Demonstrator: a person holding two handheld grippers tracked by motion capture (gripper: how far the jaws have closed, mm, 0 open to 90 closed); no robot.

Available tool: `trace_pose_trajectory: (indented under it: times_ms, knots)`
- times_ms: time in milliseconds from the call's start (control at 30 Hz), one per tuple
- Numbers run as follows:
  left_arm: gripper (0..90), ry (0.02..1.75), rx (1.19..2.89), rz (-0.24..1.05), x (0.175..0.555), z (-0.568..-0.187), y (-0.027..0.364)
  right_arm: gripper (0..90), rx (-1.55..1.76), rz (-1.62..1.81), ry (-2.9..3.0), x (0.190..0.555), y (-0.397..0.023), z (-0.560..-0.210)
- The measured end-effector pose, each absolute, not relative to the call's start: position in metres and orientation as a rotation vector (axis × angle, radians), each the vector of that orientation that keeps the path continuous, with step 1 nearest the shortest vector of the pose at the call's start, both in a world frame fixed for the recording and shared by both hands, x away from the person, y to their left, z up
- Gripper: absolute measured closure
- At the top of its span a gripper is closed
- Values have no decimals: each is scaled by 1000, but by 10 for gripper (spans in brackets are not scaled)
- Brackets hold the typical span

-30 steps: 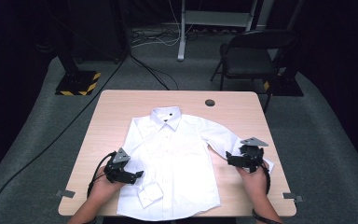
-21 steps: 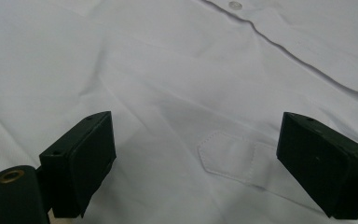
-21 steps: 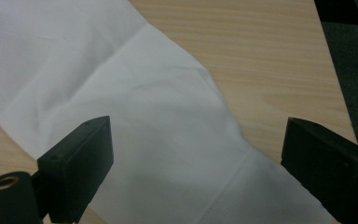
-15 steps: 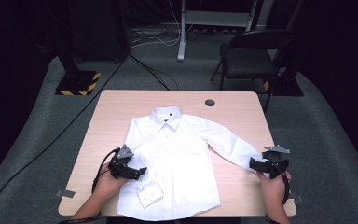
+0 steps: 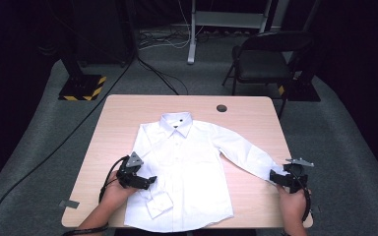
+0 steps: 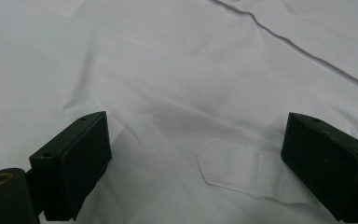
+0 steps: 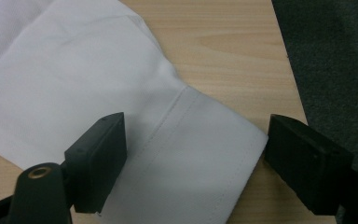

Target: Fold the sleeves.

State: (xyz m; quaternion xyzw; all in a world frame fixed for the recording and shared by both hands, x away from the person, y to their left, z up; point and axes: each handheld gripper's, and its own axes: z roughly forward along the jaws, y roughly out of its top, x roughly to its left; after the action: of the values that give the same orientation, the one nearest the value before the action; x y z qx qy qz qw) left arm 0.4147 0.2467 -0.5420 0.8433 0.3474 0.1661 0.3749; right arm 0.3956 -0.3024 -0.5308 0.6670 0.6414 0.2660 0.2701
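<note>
A white button-up shirt [image 5: 187, 162] lies flat on the wooden table [image 5: 128, 118], collar at the far side. Its right sleeve runs out toward the table's right near corner. My right gripper [image 5: 275, 178] stands open at the sleeve's end; its jaws have just been closing. In the right gripper view the cuff [image 7: 200, 154] lies between the jaws of the right gripper [image 7: 196, 163], and the pads are clear of it. My left gripper [image 5: 150, 181] is open low over the shirt's left front. In the left gripper view the left gripper [image 6: 196, 154] frames a stitched white tab [image 6: 233, 168].
The left sleeve is folded in, and its cuff [image 5: 158, 204] lies near the hem. A small dark round disc [image 5: 221, 107] sits at the table's far edge. The table's right edge is next to my right gripper. A black chair [image 5: 266, 59] stands beyond the table.
My right gripper moved right and toward the near edge, and the sleeve now lies stretched out to the right. My left gripper has stayed in place.
</note>
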Motion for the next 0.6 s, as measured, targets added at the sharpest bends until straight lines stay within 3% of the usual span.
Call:
trace_pose_trajectory:
  times_ms: [400,600]
  knots:
    - [77,893,2157,427,414,-542,247,408,1772,755,1761,398,-300,-527]
    - [76,895,2157,427,414,-542,246,467,1749,774,1772,397,-299,-522]
